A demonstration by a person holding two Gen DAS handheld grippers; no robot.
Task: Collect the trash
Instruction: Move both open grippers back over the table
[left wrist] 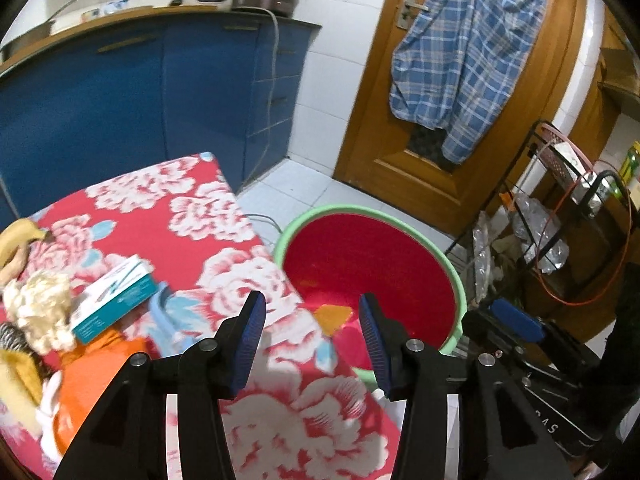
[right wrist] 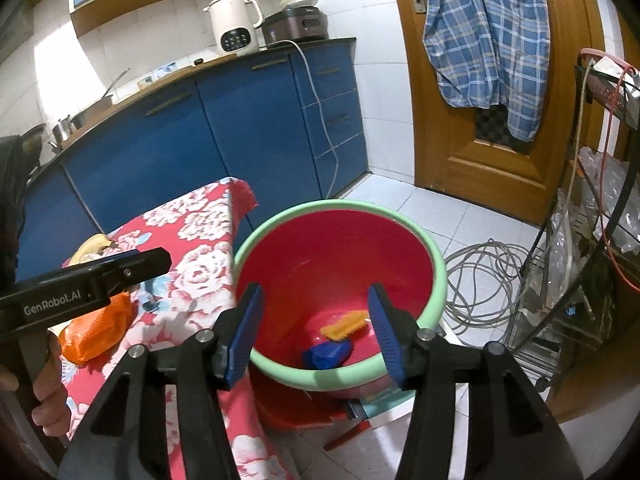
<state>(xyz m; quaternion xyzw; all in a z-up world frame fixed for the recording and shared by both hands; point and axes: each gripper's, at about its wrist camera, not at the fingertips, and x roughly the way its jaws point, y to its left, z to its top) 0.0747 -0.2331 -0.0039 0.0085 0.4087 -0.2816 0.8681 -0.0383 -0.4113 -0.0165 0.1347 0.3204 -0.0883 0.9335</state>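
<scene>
In the left wrist view the banana (left wrist: 18, 240) is cut off by the left edge, and the orange bag (left wrist: 92, 384) lies partly behind the gripper's arm. In the right wrist view the basin's (right wrist: 400, 220) near rim hides part of the blue piece (right wrist: 326, 354), and the box (right wrist: 380, 398) beneath shows only a corner.

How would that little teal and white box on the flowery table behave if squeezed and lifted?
The box looks like thin cardboard, so probably light and easily crushed. Its flat faces should suit gripping. It lies tilted on other trash, so it may slide when nudged.

The basin (right wrist: 400, 216) is shiny smooth plastic. The flowered tablecloth (left wrist: 224, 240) is soft cloth. The door (right wrist: 500, 168) is glossy wood.
</scene>
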